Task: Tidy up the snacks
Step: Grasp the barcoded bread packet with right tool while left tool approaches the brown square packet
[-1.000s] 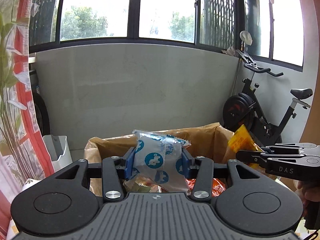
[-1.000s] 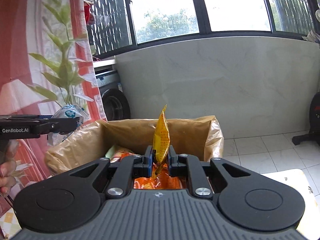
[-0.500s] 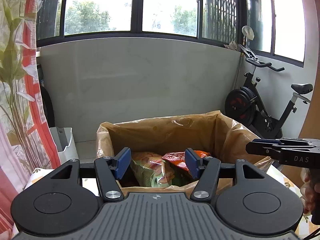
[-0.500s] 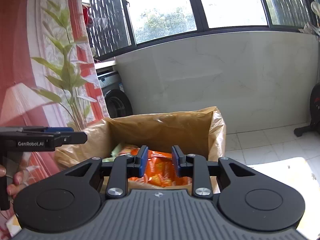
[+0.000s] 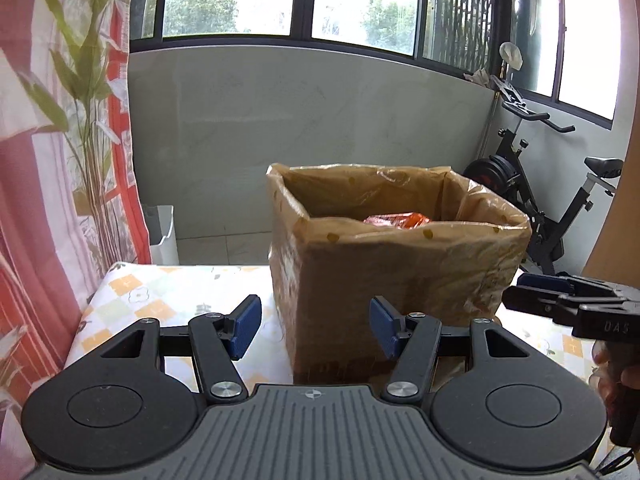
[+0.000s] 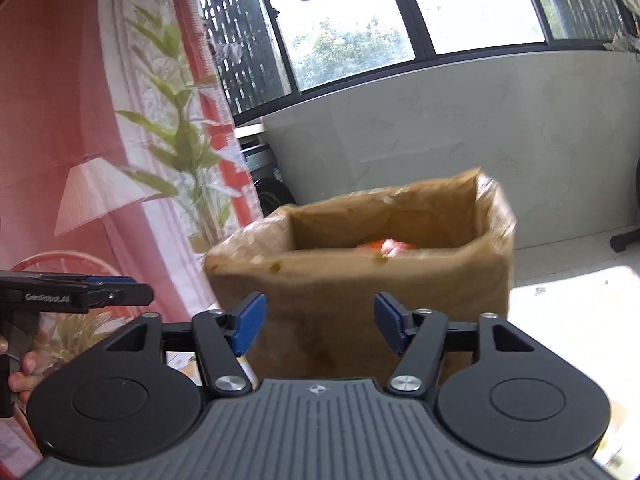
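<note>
The left gripper [image 5: 315, 325] and right gripper [image 6: 317, 323] both gaped wide, holding nothing. An orange snack packet [image 5: 400, 219] lay inside the lined cardboard box [image 5: 396, 272] beyond them (only the left view showed the exercise bike [image 5: 540, 188]).

Daylight enters through the windows [image 5: 352, 0] behind, which are overexposed to near white. The wall [image 5: 320, 128] below them is evenly lit. A bright sunlit patch falls on the floor [image 6: 576, 280] at right in the right wrist view. Fisheye distortion bends the window frames and darkens the corners. The box [image 6: 360, 280] appears smeared in the right wrist view, probably from motion blur; the curtain [image 6: 60, 100] looks soft and washed pink.
</note>
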The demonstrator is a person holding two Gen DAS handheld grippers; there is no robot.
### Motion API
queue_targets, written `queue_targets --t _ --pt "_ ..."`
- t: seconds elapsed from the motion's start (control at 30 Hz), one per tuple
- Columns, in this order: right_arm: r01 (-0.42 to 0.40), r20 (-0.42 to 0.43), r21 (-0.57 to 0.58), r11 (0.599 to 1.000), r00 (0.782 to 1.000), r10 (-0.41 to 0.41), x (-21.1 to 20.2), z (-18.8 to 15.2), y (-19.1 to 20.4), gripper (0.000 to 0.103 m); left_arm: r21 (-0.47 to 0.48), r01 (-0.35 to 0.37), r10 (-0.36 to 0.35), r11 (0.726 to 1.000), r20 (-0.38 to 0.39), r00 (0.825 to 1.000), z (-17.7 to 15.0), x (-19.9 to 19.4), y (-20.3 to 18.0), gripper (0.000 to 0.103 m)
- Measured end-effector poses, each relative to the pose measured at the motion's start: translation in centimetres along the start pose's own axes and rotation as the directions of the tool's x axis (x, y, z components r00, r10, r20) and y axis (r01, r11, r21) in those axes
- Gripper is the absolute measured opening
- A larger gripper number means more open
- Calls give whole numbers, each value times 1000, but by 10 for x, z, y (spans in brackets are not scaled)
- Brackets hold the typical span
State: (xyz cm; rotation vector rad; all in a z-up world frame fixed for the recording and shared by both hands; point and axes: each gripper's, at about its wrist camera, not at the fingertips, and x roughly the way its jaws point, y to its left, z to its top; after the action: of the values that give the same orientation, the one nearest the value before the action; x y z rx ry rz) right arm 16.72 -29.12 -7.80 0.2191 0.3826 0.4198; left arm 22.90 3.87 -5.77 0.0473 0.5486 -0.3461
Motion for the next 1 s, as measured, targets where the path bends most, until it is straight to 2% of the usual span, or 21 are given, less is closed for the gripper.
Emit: queue_targets --t 0.07,0.13,0.23,0.33,0.43,0.5,0.7,0.8,0.83,0.9,0.93,1.0 --pt "-3 -54 -10 1000 999 3 10 -19 12 80 -14 -6 6 1000 -20 1000 -11 0 8 62" --pt "-28 -144 0 1000 989 28 23 -37 23 81 -17 -20 20 1000 -28 999 -20 0 13 62" --pt "-89 -258 -48 995 963 73 40 -56 42 91 -39 -35 33 999 -33 999 -33 1 22 62" --pt "-110 -340 -106 988 938 68 55 -70 59 91 -82 -54 50 995 -52 997 -43 5 31 62" --pt "-115 -427 -120 986 903 53 69 -85 67 91 -127 -56 51 990 -48 998 -53 6 39 62" --pt "-109 -464 -124 986 885 40 75 -93 69 91 -158 -51 43 986 -54 998 -60 10 43 62" --pt "-75 -548 -113 991 836 1 96 -110 65 92 -154 -62 52 986 -64 997 -71 18 46 62" --pt "-102 -576 -140 985 817 3 105 -117 69 93 -161 -62 51 985 -72 996 -76 21 46 62" --pt "-107 -578 -164 981 816 -8 107 -120 71 93 -162 -63 51 985 -77 996 -77 22 45 62" --pt "-122 -563 -195 973 827 -9 105 -121 72 88 -158 -65 51 985 -89 995 -79 25 44 62" --pt "-136 -554 -199 970 833 3 103 -121 70 79 -156 -64 49 986 -96 994 -79 27 43 62" --pt "-139 -537 -214 967 844 2 97 -119 66 73 -151 -62 45 987 -109 993 -81 32 40 62"
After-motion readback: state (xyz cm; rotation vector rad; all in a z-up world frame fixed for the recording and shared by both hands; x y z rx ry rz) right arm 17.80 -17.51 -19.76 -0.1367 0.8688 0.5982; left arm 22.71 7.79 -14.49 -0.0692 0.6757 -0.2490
